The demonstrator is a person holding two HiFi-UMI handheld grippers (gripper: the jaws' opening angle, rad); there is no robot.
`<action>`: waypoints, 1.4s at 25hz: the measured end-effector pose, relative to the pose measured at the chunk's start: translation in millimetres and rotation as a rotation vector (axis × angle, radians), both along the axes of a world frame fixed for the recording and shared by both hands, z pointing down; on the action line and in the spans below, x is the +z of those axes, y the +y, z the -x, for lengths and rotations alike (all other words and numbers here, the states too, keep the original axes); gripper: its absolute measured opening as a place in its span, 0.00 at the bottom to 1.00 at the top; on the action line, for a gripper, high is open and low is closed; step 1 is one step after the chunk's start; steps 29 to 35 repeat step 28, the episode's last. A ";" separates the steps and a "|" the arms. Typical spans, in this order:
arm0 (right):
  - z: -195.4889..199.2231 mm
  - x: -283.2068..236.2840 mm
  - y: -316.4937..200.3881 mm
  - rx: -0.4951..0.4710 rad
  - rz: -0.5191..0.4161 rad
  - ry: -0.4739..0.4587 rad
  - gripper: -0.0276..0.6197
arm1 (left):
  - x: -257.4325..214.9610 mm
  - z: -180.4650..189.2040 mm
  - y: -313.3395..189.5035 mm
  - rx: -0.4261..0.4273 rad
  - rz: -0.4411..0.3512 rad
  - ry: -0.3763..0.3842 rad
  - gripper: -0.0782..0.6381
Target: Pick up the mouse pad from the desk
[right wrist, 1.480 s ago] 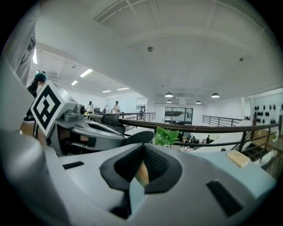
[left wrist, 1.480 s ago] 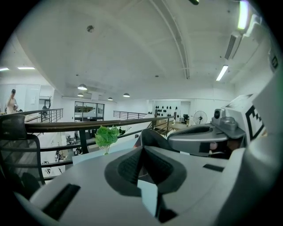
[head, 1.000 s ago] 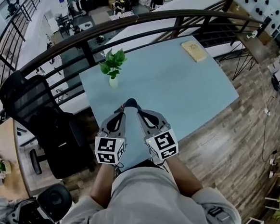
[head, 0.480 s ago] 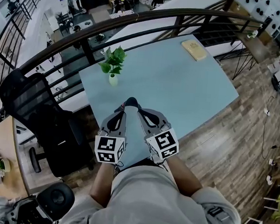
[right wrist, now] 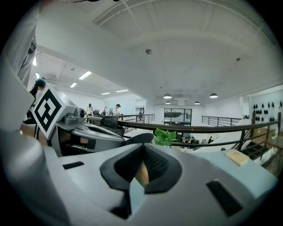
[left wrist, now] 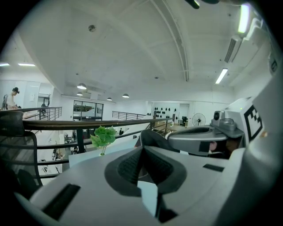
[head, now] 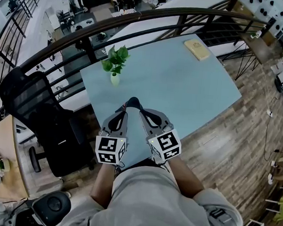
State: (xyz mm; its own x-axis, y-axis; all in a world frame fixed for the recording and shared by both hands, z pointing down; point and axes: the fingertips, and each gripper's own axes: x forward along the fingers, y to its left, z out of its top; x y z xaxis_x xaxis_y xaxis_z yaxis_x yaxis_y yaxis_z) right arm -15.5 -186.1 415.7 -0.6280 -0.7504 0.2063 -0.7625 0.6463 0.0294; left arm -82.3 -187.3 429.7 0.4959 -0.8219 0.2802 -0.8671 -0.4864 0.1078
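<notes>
The mouse pad (head: 196, 49) is a tan rectangle lying flat at the far right corner of the light blue desk (head: 182, 89); the right gripper view shows the pad (right wrist: 237, 157) far off to the right. My left gripper (head: 127, 105) and right gripper (head: 138, 108) hover side by side over the desk's near edge, tips almost touching each other and far from the pad. Both are shut with nothing between the jaws, as seen on the left gripper (left wrist: 143, 148) and the right gripper (right wrist: 142, 145).
A small green plant in a white vase (head: 115, 65) stands near the desk's far left corner. A dark railing (head: 139, 18) curves behind the desk. A black office chair (head: 39, 112) sits at the left, with wooden floor (head: 236, 142) to the right.
Both grippers have kept still. Only the head view has shifted slightly.
</notes>
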 end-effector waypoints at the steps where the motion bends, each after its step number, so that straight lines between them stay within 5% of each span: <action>1: -0.1 0.0 0.4 0.000 -0.001 0.000 0.06 | 0.2 0.2 0.6 0.000 0.000 0.000 0.14; 35: 0.7 0.8 8.7 -0.002 0.006 0.006 0.06 | 2.5 0.9 8.7 0.006 0.008 -0.002 0.14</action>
